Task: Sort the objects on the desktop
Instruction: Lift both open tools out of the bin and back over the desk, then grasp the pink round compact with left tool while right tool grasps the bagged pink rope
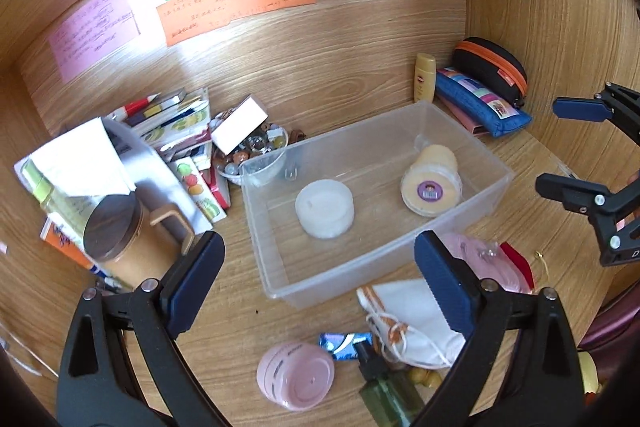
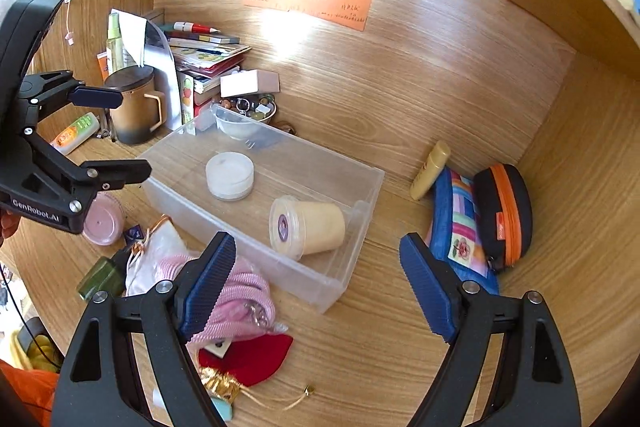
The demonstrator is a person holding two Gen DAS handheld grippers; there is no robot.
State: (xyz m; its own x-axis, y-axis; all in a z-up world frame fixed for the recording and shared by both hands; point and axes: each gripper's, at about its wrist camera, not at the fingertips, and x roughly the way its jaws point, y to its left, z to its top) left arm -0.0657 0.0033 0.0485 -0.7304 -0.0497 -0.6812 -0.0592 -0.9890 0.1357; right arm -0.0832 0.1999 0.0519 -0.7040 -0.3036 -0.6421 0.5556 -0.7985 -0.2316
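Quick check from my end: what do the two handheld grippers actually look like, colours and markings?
Both match: the left gripper and right gripper have black plastic scissor-like frames, silver pivot bolts and dark blue ribbed finger pads. White "GenRobot.AI" lettering marks the left one's body. No cables or sleeves are visible.

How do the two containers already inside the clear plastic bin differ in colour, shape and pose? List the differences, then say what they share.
1. Colour: the white round container is white; the yellow jar is pale yellow with a purple sticker on its lid.
2. Shape: the white round container is low and flat; the yellow jar is taller.
3. Pose: the white round container sits flat; the yellow jar lies on its side.

Both are round and rest in the clear plastic bin, apart from each other.
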